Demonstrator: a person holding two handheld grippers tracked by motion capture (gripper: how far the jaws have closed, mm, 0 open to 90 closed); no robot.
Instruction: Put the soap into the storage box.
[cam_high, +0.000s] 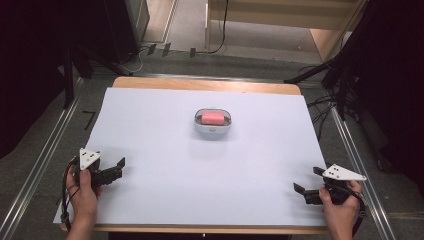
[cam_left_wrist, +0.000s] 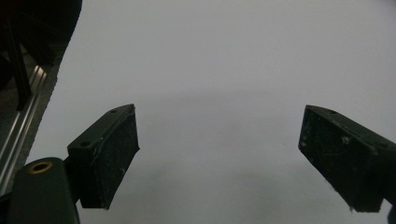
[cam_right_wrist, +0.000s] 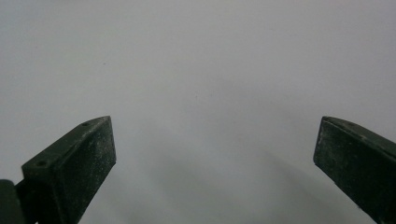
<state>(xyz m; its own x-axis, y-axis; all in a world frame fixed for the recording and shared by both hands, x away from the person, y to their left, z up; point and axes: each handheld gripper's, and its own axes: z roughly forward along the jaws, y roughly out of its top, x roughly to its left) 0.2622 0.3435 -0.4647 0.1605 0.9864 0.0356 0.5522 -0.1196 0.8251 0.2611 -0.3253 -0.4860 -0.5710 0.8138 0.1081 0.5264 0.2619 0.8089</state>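
The left gripper (cam_high: 116, 169) and right gripper (cam_high: 306, 182) rest released on the white worktop (cam_high: 150, 130). Far between them sits a dish (cam_high: 213, 128) holding a pink block (cam_high: 213, 118).

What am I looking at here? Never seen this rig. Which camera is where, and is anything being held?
No robot arm: a person holds a hand-held two-fingered gripper in each hand. The high view looks down on the table, covered by a white sheet. The left gripper sits near the left front corner, the right gripper near the right front corner. The other two pictures come from cameras riding on each gripper, looking along its black fingers at bare sheet. Mid-table stands a small white dish with a pink block in it. Both grippers are open and hold nothing.
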